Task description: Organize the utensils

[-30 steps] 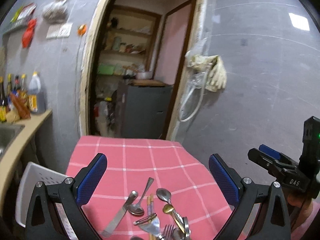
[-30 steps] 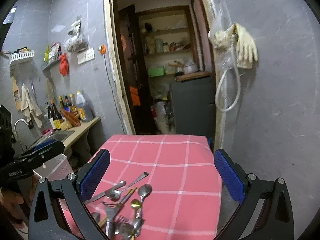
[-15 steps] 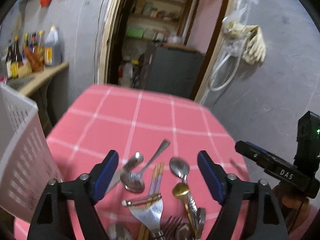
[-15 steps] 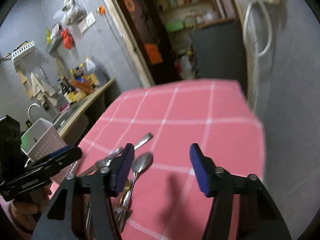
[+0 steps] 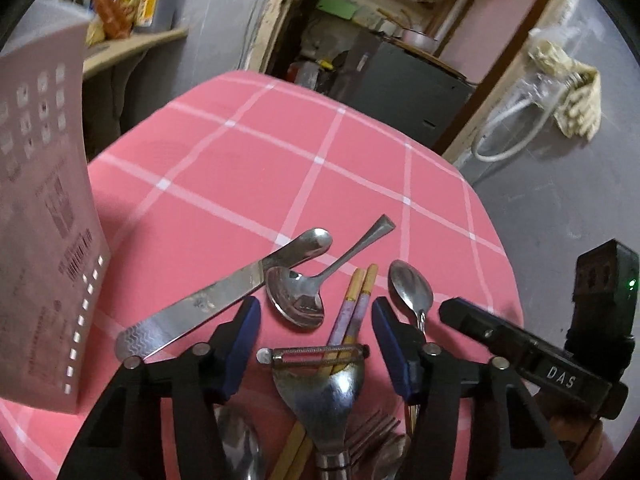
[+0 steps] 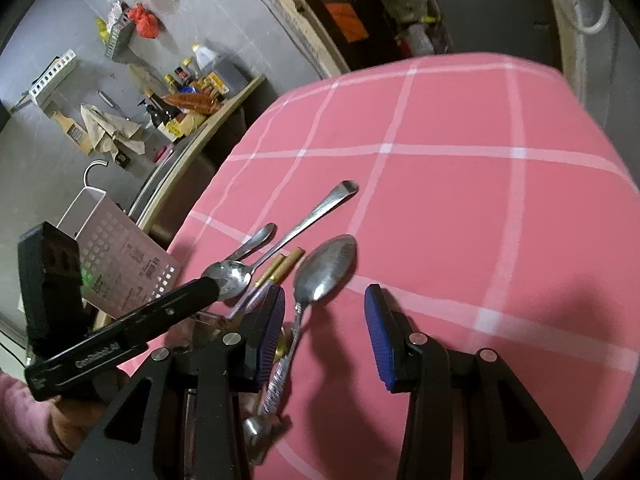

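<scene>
Left wrist view: left gripper (image 5: 315, 324) fingers have just been closing, now partway in with nothing pinched; gap sits over the round-bowled spoon (image 5: 297, 298) and the chopsticks (image 5: 357, 300), pads clear of both. Peeler (image 5: 320, 384) lies just under that spoon, its blade bar crossing the chopsticks. Butter knife (image 5: 218, 298) runs diagonally just left of the spoon, handle end touching the bowl rim area. Small spoon (image 5: 411, 292) lies right of the chopsticks, beside the right-hand pad. Fork tines (image 5: 374, 434) are partly hidden at the bottom. White perforated basket (image 5: 44, 216) stands well left of the spoon on the pink checked counter (image 5: 240, 168). Right wrist view: right gripper (image 6: 325, 322) fingers have also just been closing, about a third apart, empty; the oval spoon (image 6: 325, 266) has its bowl just ahead of the gap and its handle running back along the left pad; contact unclear. Rest of the utensil pile sits left of that spoon, partly behind the other gripper.
</scene>
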The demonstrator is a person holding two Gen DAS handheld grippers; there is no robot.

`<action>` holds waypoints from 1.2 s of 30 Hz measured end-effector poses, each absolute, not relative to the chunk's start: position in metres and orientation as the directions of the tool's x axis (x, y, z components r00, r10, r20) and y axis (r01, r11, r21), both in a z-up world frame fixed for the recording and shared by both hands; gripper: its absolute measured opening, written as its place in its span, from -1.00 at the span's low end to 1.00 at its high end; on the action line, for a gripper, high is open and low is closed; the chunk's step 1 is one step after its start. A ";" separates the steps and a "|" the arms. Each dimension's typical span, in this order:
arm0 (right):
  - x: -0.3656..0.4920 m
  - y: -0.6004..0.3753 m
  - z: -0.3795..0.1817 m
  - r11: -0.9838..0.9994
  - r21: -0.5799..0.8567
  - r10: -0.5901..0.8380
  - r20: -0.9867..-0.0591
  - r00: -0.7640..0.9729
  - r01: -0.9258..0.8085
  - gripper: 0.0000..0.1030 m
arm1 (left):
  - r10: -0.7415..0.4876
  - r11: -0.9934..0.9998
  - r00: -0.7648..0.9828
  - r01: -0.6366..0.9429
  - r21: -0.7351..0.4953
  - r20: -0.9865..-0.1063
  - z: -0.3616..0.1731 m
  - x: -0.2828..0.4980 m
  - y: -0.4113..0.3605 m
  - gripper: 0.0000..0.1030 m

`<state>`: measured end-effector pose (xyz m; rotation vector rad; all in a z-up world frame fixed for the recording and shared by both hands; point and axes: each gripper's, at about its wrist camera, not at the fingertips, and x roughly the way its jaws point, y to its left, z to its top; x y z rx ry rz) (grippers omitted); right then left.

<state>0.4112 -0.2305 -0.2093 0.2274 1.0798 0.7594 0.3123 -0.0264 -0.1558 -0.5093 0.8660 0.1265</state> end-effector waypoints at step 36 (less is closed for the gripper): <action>0.340 -0.267 -0.105 0.764 0.597 0.604 -0.530 0.595 -0.244 -0.97 | -0.081 0.961 0.807 -0.091 -0.260 -0.584 -0.033 0.298 -0.010 -0.90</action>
